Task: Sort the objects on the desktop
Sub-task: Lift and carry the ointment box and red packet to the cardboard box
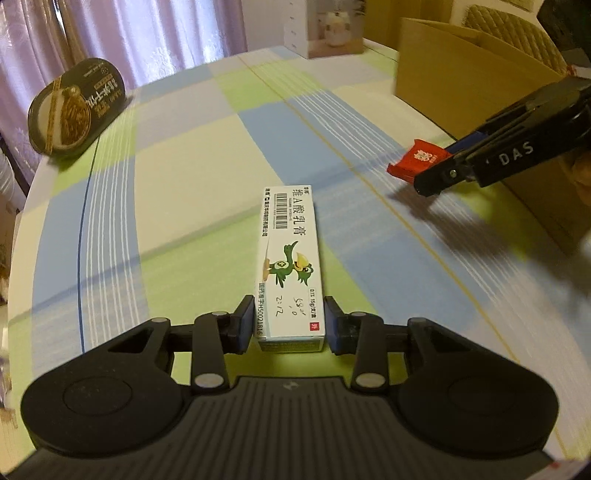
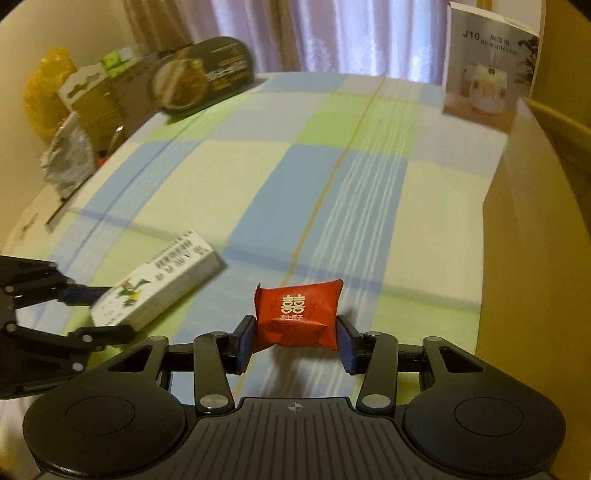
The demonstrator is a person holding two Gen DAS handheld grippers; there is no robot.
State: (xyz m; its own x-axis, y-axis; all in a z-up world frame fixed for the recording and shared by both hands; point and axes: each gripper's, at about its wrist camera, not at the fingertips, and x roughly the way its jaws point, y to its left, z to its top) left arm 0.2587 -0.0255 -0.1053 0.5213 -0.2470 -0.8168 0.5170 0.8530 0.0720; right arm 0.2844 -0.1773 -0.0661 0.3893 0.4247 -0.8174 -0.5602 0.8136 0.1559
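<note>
Mid-sort: my left tongs (image 1: pixel 289 325) clamp the ointment box (image 1: pixel 290 266) at lower centre, my right tongs (image 2: pixel 296 338) hold the red candy packet (image 2: pixel 297 317) beside the cardboard box (image 2: pixel 535 240), nothing visibly deposited yet.

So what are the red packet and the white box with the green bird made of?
The red packet looks like thin matte plastic film: it is puffy, creased, with crimped ends. The white box looks like smooth printed cardboard: sharp folded edges, flat faces and a barcode. Each sits between tongs.

Humidifier box (image 2: pixel 487 70) upright by curtains (image 2: pixel 332 33) (lilac).
</note>
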